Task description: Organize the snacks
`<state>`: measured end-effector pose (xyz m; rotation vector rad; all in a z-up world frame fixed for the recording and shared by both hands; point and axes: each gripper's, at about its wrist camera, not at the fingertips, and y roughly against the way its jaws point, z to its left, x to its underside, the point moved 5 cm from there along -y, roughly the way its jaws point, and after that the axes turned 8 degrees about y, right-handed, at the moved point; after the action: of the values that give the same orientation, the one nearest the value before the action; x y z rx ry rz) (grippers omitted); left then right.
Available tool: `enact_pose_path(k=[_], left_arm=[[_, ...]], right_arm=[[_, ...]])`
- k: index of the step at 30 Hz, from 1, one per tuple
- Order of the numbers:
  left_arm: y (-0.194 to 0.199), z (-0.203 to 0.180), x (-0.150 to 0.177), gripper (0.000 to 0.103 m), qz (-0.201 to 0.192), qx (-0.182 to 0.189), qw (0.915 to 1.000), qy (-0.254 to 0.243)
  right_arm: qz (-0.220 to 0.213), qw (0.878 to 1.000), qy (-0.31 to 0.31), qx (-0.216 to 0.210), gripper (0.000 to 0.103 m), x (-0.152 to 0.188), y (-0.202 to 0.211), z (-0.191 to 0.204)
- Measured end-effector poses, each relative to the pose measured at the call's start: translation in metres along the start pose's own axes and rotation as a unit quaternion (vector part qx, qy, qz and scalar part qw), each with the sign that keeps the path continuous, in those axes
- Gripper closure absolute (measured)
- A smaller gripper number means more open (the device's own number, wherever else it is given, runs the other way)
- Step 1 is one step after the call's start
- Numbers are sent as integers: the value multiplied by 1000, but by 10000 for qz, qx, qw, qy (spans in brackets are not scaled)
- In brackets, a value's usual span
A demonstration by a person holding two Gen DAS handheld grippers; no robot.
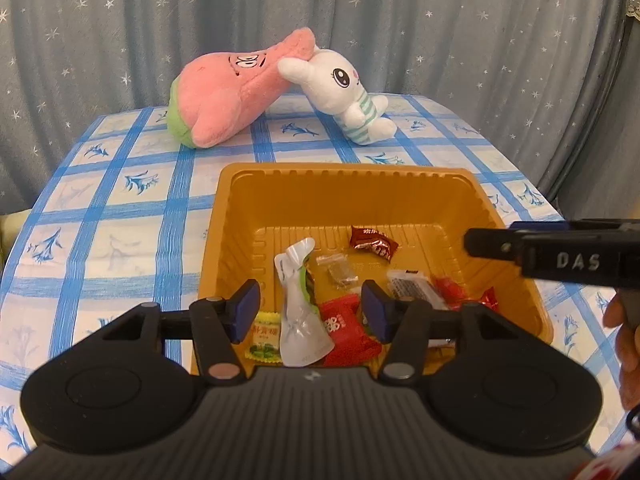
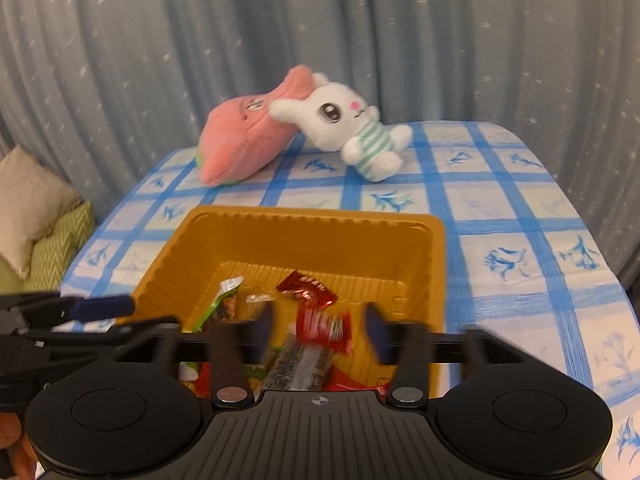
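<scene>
Left wrist view: left gripper point(image 1: 310, 312) hangs over the near end of an orange tray point(image 1: 344, 178), jaws spread wide, nothing between the pads. The tray sits on a table point(image 1: 120, 216) under a blue-checked cloth and holds the snacks: a silver pouch point(image 1: 300, 320) standing on end, a yellow-green sachet point(image 1: 264, 338) near left, a red packet point(image 1: 344, 326) just right of the pouch, a small clear wrapper point(image 1: 338, 272) mid-tray, a dark red candy point(image 1: 374, 242) toward the far wall, a white-and-black bar point(image 1: 412, 286) to the right. The right gripper point(image 1: 496, 246) enters side-on from the right over the tray rim; its jaw gap cannot be read here. At the far edge a pink plush point(image 1: 232, 96) leans against a white bunny plush point(image 1: 348, 92). Right wrist view: right gripper point(image 2: 320, 330) over the tray point(image 2: 304, 216), jaws apart, blurred; a blurred red wrapper point(image 2: 324, 328) lies in the gap, touching neither pad as far as can be told. Dark red candy point(image 2: 306, 290) beyond it. Left gripper point(image 2: 100, 308) at the left edge. Cushions point(image 2: 36, 208) far left, off the table.
</scene>
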<state>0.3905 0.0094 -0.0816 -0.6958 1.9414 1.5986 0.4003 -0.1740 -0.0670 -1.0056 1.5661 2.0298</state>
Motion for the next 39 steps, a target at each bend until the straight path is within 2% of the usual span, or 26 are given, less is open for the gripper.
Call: enact_pose_path(k=[4,11,20,26,30,39], left_arm=[[3,3,5,47,16,-8,10000,62],[20,0,11,30,-31,17,9999,143],[58,-9,20,9,-156,14,9995,259],[92,-18,31,0,-241,29,9989,392],[117,-24,39,0,-327,-42,9985,444],[174,-33,65,0,-519,-90,9972,532]], right_arm=[[15,9999,-96,78,45,5,6,-11],[143,9991,-316,232,45,21,24,-21],[169,9984,-427,316,45,38,65,-16],[242,9983,-402,336,43,48,98,-6],[185,9985,-400,321,35,54,123,1],[150,9979,-521,363,25,69,176,15]])
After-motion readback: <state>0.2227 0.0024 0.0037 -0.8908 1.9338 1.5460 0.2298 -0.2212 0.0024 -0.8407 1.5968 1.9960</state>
